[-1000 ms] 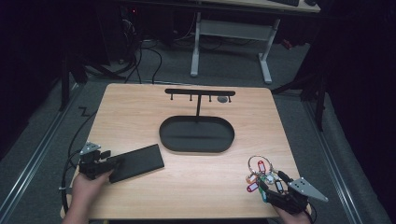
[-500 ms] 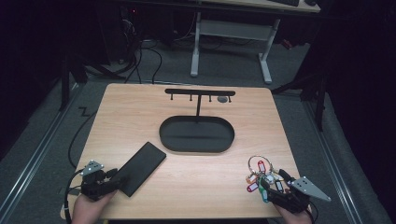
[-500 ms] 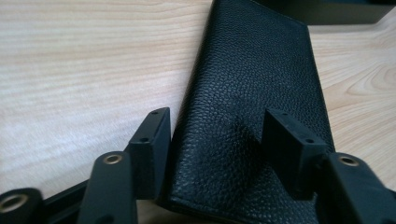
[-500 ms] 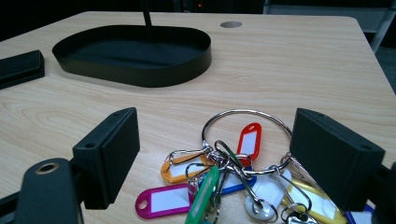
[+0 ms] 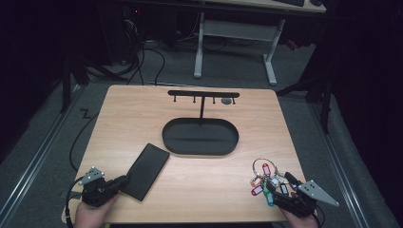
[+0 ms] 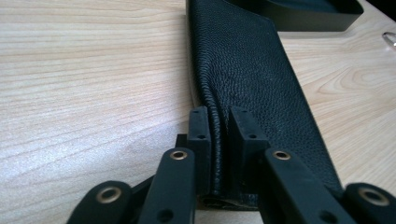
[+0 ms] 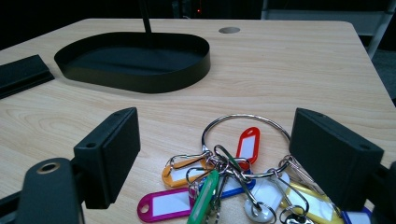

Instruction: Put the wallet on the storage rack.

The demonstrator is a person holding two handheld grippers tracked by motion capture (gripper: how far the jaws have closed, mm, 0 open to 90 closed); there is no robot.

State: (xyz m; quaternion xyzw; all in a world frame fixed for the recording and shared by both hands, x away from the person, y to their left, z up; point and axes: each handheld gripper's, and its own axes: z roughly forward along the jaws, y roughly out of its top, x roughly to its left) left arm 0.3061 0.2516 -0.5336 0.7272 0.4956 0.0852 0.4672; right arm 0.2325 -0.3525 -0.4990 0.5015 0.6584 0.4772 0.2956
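A black leather wallet lies flat on the wooden table, left of the middle. My left gripper is at its near corner. In the left gripper view the jaws have just been closing and now pinch the wallet's folded edge. At the front right, a bunch of keys with coloured tags rests on the table. My right gripper stands open around the bunch. In the right gripper view, the key ring lies between the wide-apart pads, untouched.
A black oval tray sits mid-table, its wall also in the right gripper view. A thin post rises from it to a hook bar. A round cable hole is near the far edge.
My left gripper slid toward the near table edge and shut on the wallet's near end; the wallet swung to point more away from me. The right gripper and keys stayed put.
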